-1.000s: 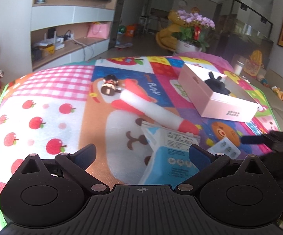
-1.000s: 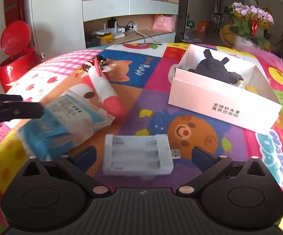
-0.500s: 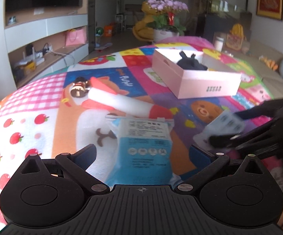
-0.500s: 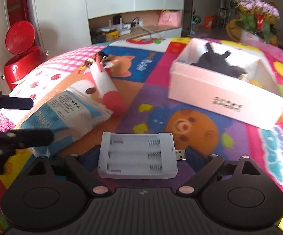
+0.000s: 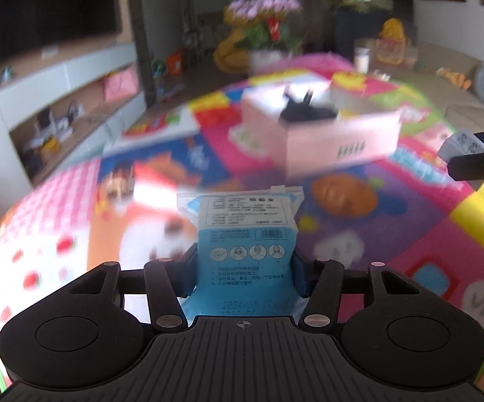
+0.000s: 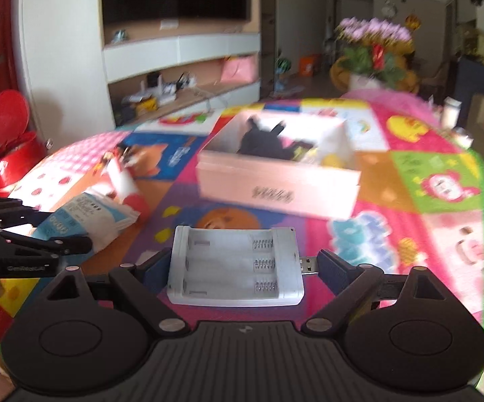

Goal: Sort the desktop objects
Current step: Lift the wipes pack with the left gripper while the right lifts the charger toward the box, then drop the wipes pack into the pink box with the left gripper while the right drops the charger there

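- While both views smear with motion, my left gripper [image 5: 244, 269] is closed onto the blue mask packet [image 5: 247, 234], pads pressing its two side edges near the lower half; the packet stands out forward between my fingers, its printed label end far from me.
- My right gripper [image 6: 238, 268] is narrowed around the white battery charger [image 6: 236, 264]; one finger sits at its plain left end, the other by the USB plug [image 6: 309, 264] on the right. I judge it gripped, though contact on the plug side is hard to make out.
- Beyond both loads, the pink box [image 6: 277, 184] sits far on the cartoon play mat [image 6: 426, 181], open-topped, a dark plush toy [image 6: 262, 140] already inside. A red-and-white tube [image 6: 125, 181] lies on the mat to the left.
- Handling, as I judge it: the packet is light, soft and crinkly with a slick film, so it can buckle or slide under a hard squeeze; holding across the thicker middle beats pinching the thin sealed edge.
- By contrast, the charger is rigid, light plastic, safe to clamp firmly, but the plug is a poor surface; the flat ends of the body are better.
- Most likely, both items are headed for the box, where the plush leaves little room on the left side.
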